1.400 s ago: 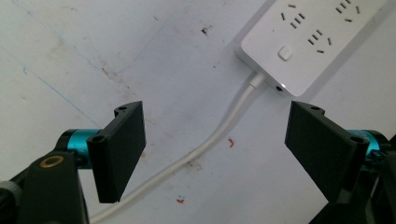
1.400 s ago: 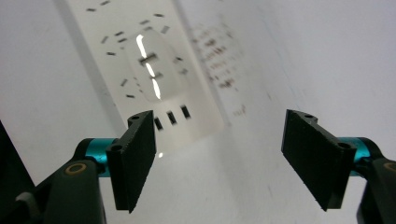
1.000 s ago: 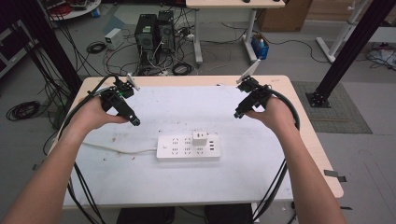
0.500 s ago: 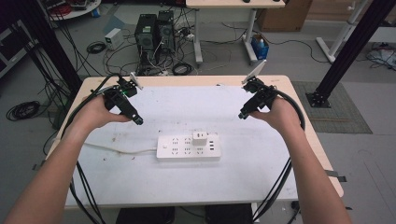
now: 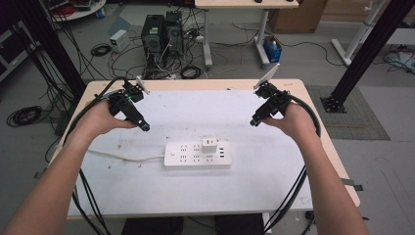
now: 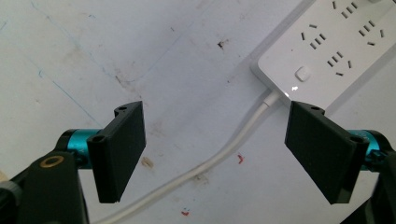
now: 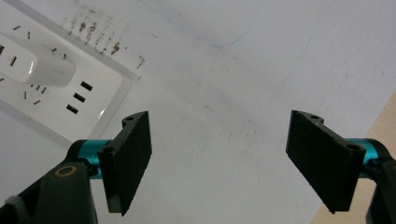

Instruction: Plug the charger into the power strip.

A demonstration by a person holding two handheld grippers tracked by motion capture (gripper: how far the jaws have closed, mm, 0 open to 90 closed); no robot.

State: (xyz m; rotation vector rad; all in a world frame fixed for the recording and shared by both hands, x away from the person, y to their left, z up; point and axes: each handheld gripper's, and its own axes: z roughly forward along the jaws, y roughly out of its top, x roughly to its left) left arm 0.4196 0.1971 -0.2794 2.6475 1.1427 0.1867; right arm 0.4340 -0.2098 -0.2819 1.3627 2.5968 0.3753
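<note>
With both the left gripper and right gripper open and empty, we judge the small, light, rigid charger, plugged into the power strip mid-surface, best pinched by its smooth flat sides.

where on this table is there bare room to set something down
Bare patches: the near strip between the power strip and the table front edge, and the far stretch between the left gripper and right gripper. Crowded: the middle, with the plugged-in charger and the white cord running left.
</note>
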